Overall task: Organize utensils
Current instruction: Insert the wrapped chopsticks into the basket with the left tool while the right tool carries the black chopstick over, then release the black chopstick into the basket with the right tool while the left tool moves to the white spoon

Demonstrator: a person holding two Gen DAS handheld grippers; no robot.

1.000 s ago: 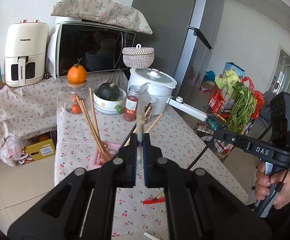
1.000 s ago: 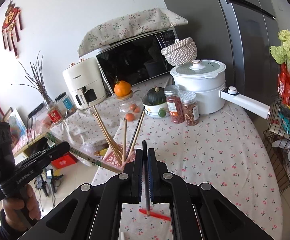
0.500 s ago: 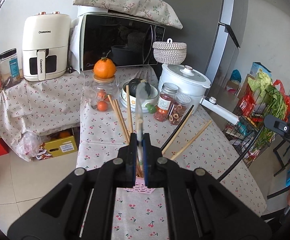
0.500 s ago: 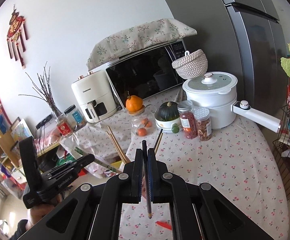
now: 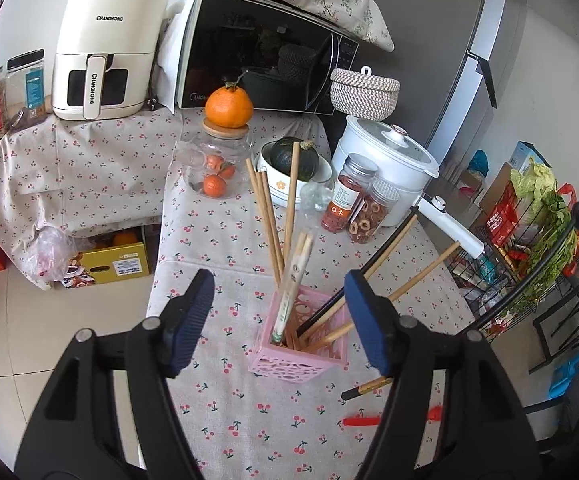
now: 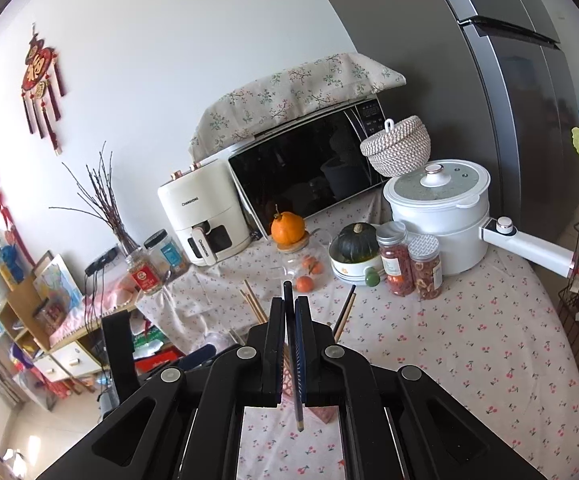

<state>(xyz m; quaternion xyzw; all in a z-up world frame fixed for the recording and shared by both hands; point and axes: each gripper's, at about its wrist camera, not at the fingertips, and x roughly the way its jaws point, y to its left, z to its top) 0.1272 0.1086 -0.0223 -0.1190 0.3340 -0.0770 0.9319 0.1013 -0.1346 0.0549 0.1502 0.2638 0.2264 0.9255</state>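
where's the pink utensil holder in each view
Left wrist view: the pink utensil holder stands low and centre on the cherry tablecloth, between the open gripper's fingers, chopsticks in it.
Right wrist view: mostly hidden behind the shut gripper; only a pink patch shows low and centre.
Shared landmark: the orange on the glass jar's lid.

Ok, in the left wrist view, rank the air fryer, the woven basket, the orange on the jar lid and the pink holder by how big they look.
1. Air fryer
2. Pink holder, though it sits nearest the camera, so this is unsure
3. Woven basket, close to the holder
4. Orange
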